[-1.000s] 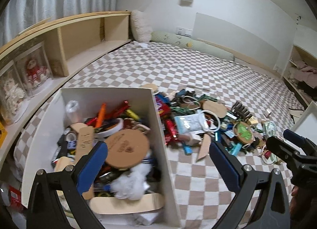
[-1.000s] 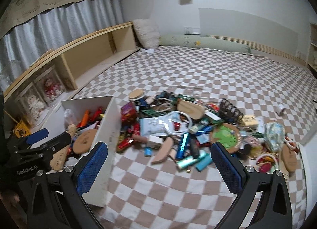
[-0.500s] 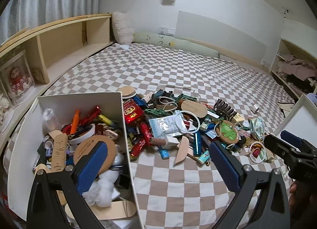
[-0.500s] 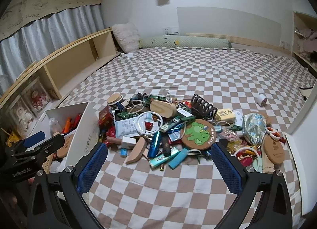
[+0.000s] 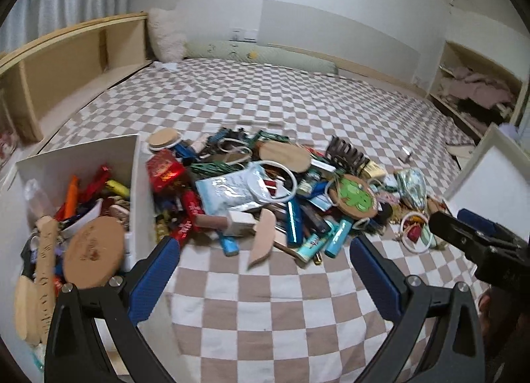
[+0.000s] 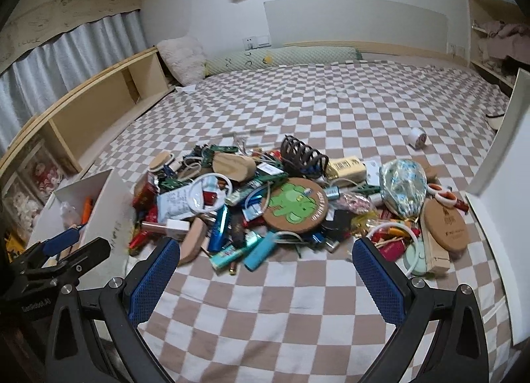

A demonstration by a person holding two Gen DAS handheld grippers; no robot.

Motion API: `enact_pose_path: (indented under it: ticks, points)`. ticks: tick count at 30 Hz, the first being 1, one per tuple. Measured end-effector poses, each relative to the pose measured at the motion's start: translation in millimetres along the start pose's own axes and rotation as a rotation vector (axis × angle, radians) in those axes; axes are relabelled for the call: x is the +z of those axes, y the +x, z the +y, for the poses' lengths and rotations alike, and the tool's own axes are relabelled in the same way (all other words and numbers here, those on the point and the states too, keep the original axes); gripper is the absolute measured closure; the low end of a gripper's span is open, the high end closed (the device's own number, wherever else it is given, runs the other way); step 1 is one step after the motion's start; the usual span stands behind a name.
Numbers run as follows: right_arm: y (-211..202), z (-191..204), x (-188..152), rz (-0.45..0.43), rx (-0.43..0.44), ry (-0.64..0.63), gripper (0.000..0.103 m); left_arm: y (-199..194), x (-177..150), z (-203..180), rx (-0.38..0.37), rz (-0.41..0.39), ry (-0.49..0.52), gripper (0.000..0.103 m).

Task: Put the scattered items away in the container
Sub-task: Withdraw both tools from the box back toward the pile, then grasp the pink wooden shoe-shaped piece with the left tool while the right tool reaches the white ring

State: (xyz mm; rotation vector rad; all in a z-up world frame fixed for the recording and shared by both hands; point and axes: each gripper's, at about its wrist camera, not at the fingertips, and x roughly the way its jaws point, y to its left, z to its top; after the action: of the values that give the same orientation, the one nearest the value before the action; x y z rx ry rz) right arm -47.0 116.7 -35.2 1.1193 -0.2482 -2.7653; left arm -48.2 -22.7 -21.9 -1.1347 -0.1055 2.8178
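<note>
Between picks: both grippers empty, facing the pile [image 5: 265, 197] beside the box [image 5: 79, 211].

The left gripper [image 5: 265, 270] has its blue pads spread wide with nothing between them; the box, already part-filled, lies ahead to its left, and the pile lies straight ahead, its near edge just beyond the fingertips. The right gripper [image 6: 265, 270] is likewise spread and empty, with the pile directly ahead and the box ahead at far left. Most items remain on the checked cover [image 6: 265, 316], so the task appears to be in an early to middle stage. The next move calls for choosing one item at the near edge, such as the teal lighter [image 6: 260, 252], closing on it alone, then carrying it leftward over the box wall.
</note>
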Motion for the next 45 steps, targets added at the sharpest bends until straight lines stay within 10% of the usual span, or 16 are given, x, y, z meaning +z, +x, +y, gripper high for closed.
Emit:
enact_pose_path:
  ticks: [12, 29, 34, 45]
  points:
    - [29, -27, -32, -0.035, -0.121, -0.111, 0.0, 60, -20, -7, -0.058, 0.107, -0.037, 0.002]
    - [80, -92, -63, 0.162, -0.147, 0.095, 0.0, 134, -27, -11, -0.012, 0.185, 0.052, 0.041]
    - [82, -102, -63, 0.172, -0.149, 0.12, 0.0, 141, -26, -3, -0.036, 0.182, 0.018, 0.041]
    - [63, -148, -52, 0.107, -0.239, 0.207, 0.0, 149, -28, 16, -0.058, 0.195, -0.058, 0.075]
